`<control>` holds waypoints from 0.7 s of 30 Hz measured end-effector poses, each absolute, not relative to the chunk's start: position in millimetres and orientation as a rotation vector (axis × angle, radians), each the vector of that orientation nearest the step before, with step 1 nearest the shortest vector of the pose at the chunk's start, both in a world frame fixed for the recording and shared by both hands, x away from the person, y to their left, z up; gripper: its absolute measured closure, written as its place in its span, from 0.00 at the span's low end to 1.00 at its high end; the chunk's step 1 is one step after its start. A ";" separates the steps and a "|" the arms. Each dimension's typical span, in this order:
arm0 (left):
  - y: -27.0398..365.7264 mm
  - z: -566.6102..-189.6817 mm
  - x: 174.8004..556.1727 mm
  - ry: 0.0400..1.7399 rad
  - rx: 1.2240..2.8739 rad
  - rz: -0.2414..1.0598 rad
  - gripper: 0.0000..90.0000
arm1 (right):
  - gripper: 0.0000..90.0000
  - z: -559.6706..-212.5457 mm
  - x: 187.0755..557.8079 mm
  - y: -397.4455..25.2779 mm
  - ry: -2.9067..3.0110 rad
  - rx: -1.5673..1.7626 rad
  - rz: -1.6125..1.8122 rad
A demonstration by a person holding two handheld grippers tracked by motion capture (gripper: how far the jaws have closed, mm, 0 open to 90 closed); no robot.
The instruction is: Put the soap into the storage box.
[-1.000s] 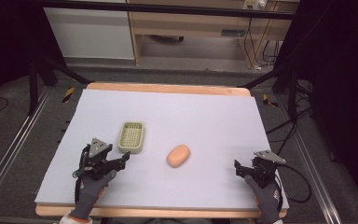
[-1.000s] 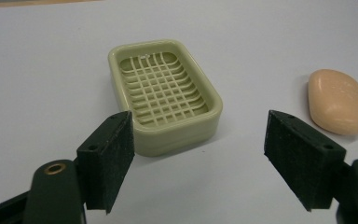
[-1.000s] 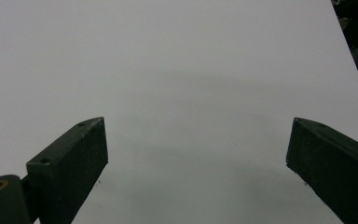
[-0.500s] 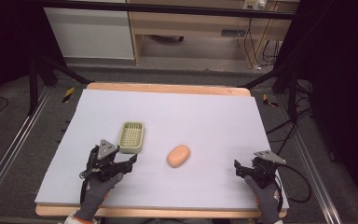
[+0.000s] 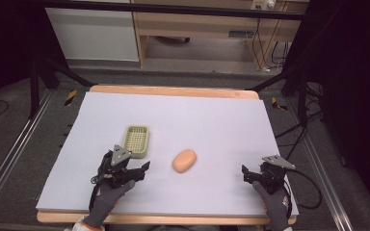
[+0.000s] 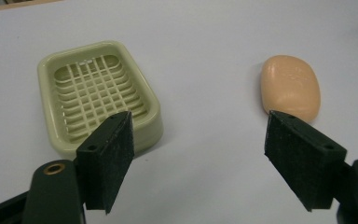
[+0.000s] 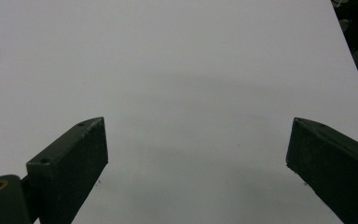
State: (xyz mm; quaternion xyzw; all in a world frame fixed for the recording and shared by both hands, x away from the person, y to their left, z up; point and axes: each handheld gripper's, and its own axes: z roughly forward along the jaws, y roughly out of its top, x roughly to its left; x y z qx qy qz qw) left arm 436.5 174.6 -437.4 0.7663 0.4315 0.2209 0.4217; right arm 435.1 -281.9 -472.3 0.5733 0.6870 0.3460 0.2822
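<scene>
Two tongs stand apart, so we steer the left tongs (image 5: 137,172) right, straddling the soap (image 6: 290,87) squarely before squeezing; the right tongs (image 5: 250,175) wait.

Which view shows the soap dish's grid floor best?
The left gripper view: the soap dish sits close, its slotted grid clear and nothing in it. The high view shows it small, beside the left tool.
</scene>
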 end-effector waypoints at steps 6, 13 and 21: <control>167.9 -437.6 434.8 1.058 1.940 0.558 0.26 | 0.06 -472.4 434.2 -281.7 1.841 1.539 0.923; 163.4 -434.1 434.7 1.040 1.936 0.557 0.26 | 0.06 -472.5 433.6 -281.5 1.842 1.533 0.919; 154.8 -429.7 436.2 1.019 1.943 0.545 0.26 | 0.06 -472.1 433.4 -281.0 1.841 1.533 0.924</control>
